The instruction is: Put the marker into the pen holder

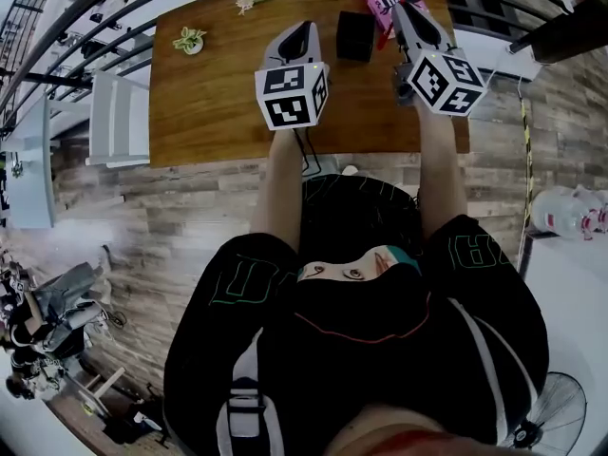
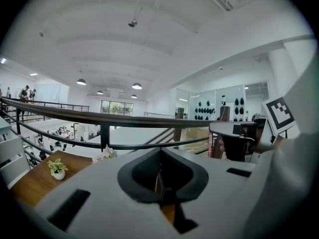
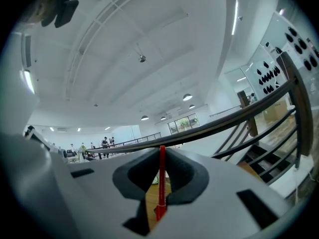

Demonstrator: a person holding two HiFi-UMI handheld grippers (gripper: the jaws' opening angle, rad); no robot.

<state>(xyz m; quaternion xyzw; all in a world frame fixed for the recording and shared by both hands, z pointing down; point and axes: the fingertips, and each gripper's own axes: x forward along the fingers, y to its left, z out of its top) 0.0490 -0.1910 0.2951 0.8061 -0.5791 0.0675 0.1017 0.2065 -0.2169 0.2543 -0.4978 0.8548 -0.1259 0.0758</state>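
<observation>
- Grips the marker (image 3: 161, 156) upright in the right gripper (image 3: 160, 172), with the jaws closed onto its thin red barrel and the thicker end hanging below them.
- Holds it above the table (image 1: 218, 103), just to the right of the holder (image 1: 355, 36) in the head view: beside the black cup, not over its mouth and not inside.
- Has nothing in the left gripper (image 2: 160, 180); jaws pressed together, raised over the table to the left of the holder and apart from it.
- Counts the pick-up as done, judging by the pinch on the barrel and the marker apparently lifted off the wood.
- Leaves the rest: bring the marker over the holder's opening, lower one end into it, then part the jaws to let it drop.
- Looks about halfway through by that reckoning, with the placing itself not yet begun.
</observation>
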